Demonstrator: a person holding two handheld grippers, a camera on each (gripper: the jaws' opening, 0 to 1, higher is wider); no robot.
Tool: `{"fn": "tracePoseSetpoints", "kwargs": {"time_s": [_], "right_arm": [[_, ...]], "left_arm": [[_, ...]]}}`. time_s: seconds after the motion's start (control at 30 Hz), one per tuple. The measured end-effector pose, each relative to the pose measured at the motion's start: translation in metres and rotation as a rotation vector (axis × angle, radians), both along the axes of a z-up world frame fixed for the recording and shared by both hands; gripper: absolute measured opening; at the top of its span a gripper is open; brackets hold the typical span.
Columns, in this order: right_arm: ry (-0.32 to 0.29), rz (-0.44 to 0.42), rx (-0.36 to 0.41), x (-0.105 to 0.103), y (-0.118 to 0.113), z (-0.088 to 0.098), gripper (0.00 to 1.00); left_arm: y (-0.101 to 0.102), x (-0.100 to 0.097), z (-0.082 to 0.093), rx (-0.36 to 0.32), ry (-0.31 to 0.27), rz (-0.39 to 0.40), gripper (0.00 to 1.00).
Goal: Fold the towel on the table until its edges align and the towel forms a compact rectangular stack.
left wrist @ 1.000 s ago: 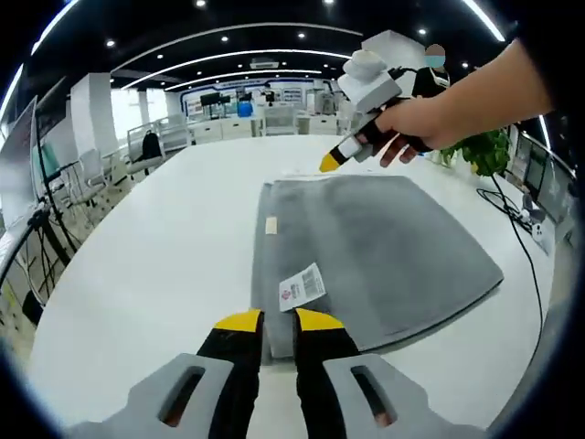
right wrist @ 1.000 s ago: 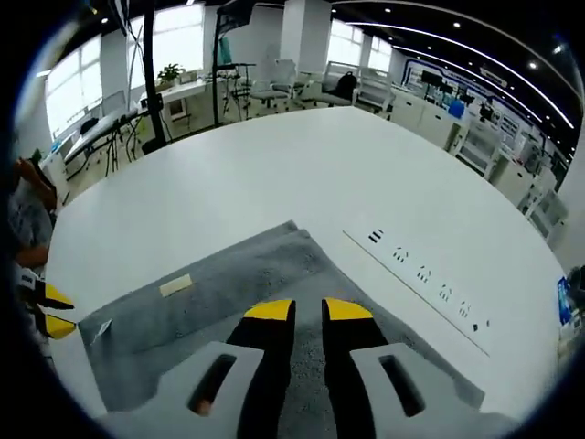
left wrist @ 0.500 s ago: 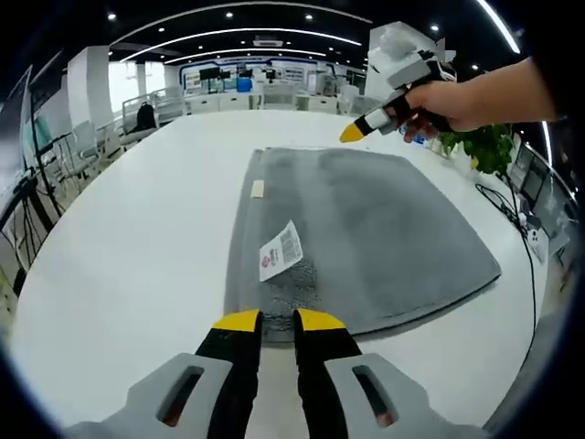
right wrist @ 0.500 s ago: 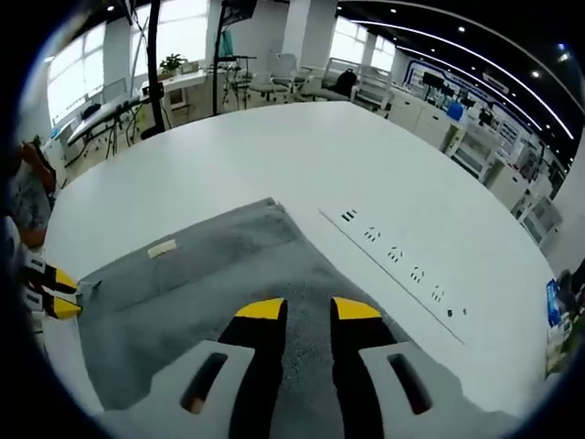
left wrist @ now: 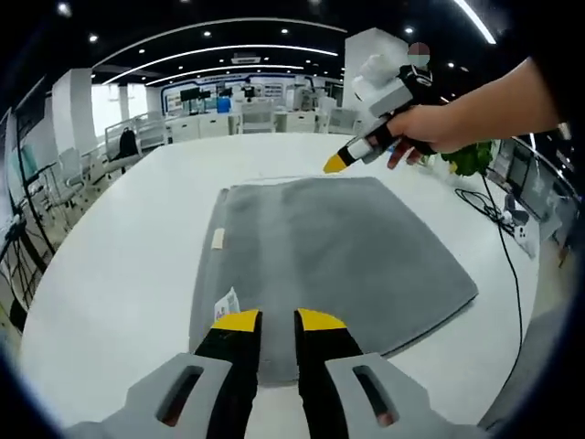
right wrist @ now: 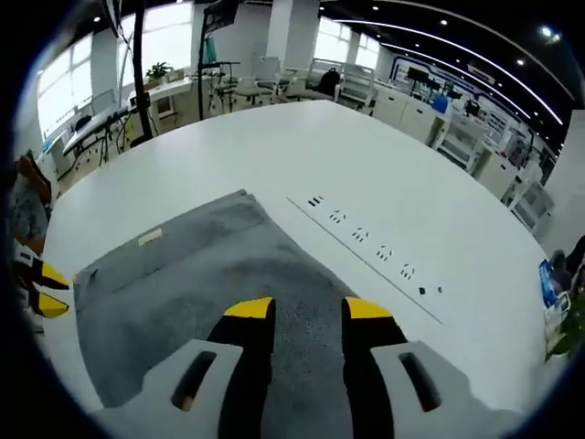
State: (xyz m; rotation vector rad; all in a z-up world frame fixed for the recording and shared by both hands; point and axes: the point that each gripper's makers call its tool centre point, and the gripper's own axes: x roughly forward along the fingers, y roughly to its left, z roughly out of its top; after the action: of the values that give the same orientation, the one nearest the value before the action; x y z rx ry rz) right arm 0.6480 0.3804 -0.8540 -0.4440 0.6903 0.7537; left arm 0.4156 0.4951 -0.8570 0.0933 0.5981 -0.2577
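1. Left gripper view: towel (left wrist: 329,261) lies flat on the white surface (left wrist: 119,274), grey, roughly rectangular. It looks folded at least once: a doubled band runs along its left edge, with a small tag (left wrist: 218,240) on it and a white label (left wrist: 226,304) near my fingers.
2. Left gripper (left wrist: 278,321) sits at the towel's near edge. Fingers are nearly together with a thin gap; I see no cloth between them, so I read them as released, poised over the hem.
3. Right gripper (left wrist: 335,165), held in a hand (left wrist: 439,128), is at the far edge of the towel, tip low over the far corner. From here I can't tell if that tip is pinching cloth.
4. Right gripper view: right fingers (right wrist: 367,308) stand apart with grey towel (right wrist: 183,274) visible between and beneath them, not clamped on anything. Left gripper's yellow tips (right wrist: 41,291) show at the far left by the towel's other end. A row of small dark marks (right wrist: 370,251) runs across the bare surface (right wrist: 366,174) beside the towel.
5. Progress, my read: partly done at best. The towel is still one broad sheet, not a compact stack. Edges look fairly square.
6. Left to do: grab both ends, fold over at least once more, align edges, check the stack is tidy and in view.
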Motion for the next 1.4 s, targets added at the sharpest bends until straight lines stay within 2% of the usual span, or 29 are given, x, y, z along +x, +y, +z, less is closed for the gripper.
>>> {"fn": "tracePoseSetpoints", "kwargs": {"time_s": [0.17,0.33,0.43,0.5,0.57,0.67,0.87,1.03,1.2,1.27,1.4], "right_arm": [[-0.001,-0.019,-0.01,0.004,-0.022,0.0,0.3],[0.008,-0.043,-0.012,0.003,-0.046,0.0,0.31],[0.009,-0.051,-0.011,0.008,-0.052,0.0,0.31],[0.019,-0.068,0.005,0.014,-0.059,0.0,0.32],[0.025,-0.096,0.035,0.011,-0.067,0.002,0.32],[0.027,-0.104,0.025,0.012,-0.079,0.0,0.32],[0.028,-0.134,0.023,0.02,-0.104,0.001,0.32],[0.033,-0.159,0.033,0.019,-0.119,0.0,0.32],[0.041,-0.17,0.035,0.022,-0.129,-0.005,0.32],[0.048,-0.177,0.043,0.029,-0.133,-0.01,0.32],[0.051,-0.177,0.042,0.026,-0.142,-0.01,0.32]], "left_arm": [[-0.026,0.002,0.009,0.001,-0.019,-0.063,0.16],[-0.045,0.005,0.015,-0.007,-0.032,-0.095,0.17],[-0.057,0.005,0.019,-0.014,-0.036,-0.113,0.17],[-0.064,0.004,0.023,-0.026,-0.038,-0.124,0.17],[-0.079,0.005,0.025,-0.035,-0.037,-0.149,0.18],[-0.096,0.005,0.031,0.003,-0.059,-0.201,0.18],[-0.109,0.009,0.03,-0.004,-0.059,-0.226,0.2],[-0.139,0.004,0.031,0.002,-0.061,-0.291,0.24],[-0.16,-0.001,0.028,0.022,-0.062,-0.344,0.25],[-0.169,-0.003,0.025,0.027,-0.058,-0.375,0.26],[-0.183,-0.007,0.019,0.041,-0.048,-0.416,0.27]]}}
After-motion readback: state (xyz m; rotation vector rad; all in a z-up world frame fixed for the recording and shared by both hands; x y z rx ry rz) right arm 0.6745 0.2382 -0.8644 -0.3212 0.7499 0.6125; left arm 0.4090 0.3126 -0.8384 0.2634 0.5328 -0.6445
